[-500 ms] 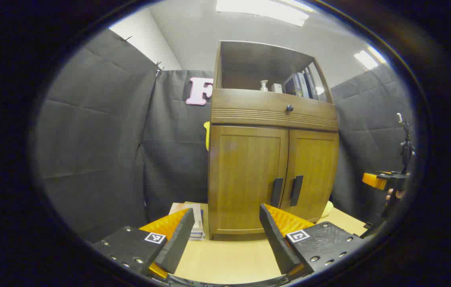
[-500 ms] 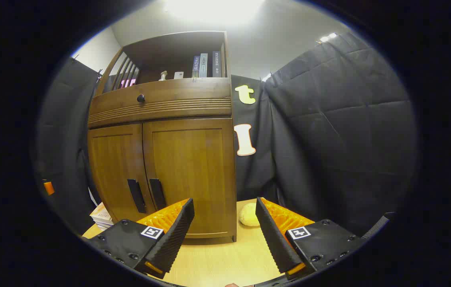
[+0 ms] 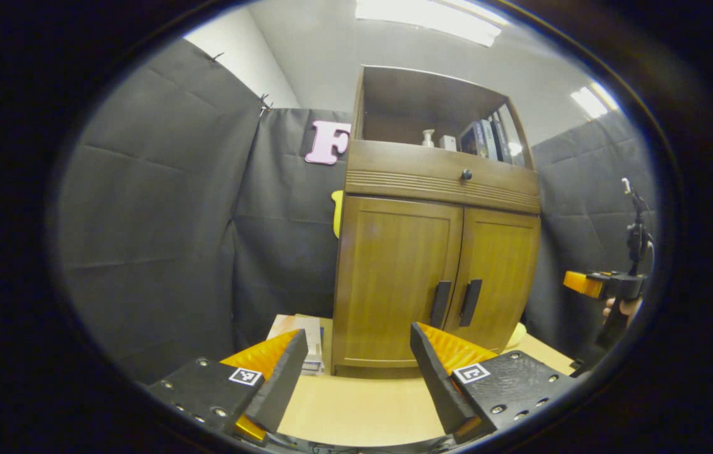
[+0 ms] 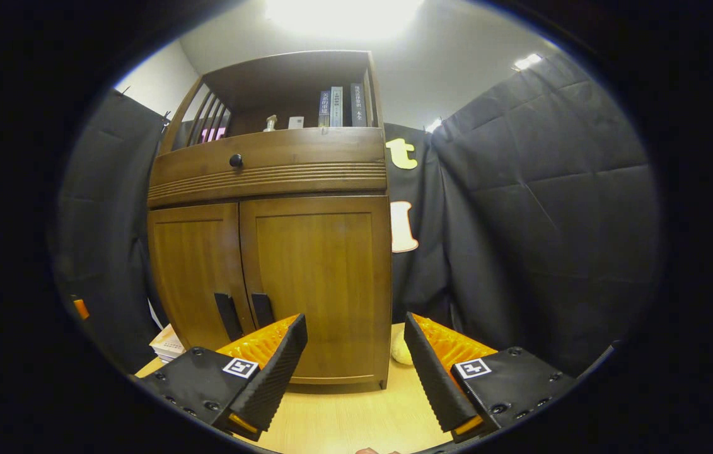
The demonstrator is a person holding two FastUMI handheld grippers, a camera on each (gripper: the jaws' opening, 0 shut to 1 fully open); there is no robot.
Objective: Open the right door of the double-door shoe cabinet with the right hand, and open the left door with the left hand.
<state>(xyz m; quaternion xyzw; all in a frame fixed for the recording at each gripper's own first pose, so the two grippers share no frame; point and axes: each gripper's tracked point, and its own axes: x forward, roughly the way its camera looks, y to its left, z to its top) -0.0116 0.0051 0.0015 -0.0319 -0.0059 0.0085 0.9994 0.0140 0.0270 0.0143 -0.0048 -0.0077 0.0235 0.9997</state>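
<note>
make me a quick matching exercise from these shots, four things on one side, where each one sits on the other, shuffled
Things:
1. books
2. round knob
3. two dark handles
4. stack of papers

Places:
A. on the table beside the cabinet's left side
B. on the drawer front above the doors
C. standing in the open top shelf
D. where the two closed doors meet

Pairs: 1-C, 2-B, 3-D, 4-A
</note>
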